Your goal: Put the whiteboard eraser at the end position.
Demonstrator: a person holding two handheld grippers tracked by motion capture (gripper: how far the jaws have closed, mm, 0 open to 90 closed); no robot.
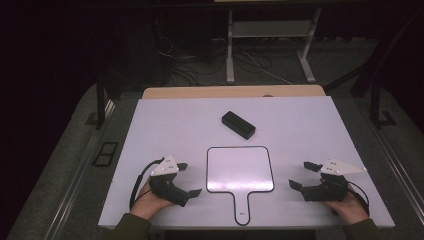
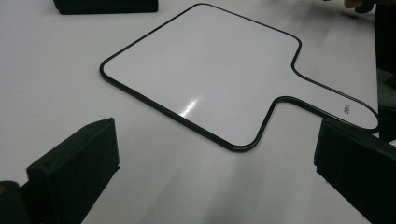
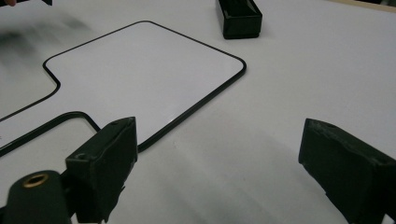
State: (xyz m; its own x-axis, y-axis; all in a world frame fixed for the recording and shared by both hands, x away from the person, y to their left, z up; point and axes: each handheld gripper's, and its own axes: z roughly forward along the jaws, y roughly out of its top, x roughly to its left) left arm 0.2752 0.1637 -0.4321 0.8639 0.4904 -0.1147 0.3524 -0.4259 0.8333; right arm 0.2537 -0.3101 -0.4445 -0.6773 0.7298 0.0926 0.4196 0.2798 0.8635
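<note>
A white paddle-shaped board [image 1: 240, 169] with a black rim and a short handle lies flat near the table's front edge; I see it too in the left gripper view as the board [image 2: 201, 70] and in the right gripper view as the board [image 3: 140, 70]. A black rectangular block [image 1: 238, 124] lies beyond it, also seen as the block [image 3: 239, 17]. My left gripper [image 1: 189, 179] rests left of the board, open, nothing between its jaws. On the board's right my right gripper [image 1: 303, 174] is open and holds nothing.
The white tabletop [image 1: 310, 125] extends around the board. A wooden strip [image 1: 235, 92] runs along its far edge. Beyond it stand a metal frame [image 1: 230, 50] and cables on the dark floor. Dark posts [image 1: 101, 100] flank the table.
</note>
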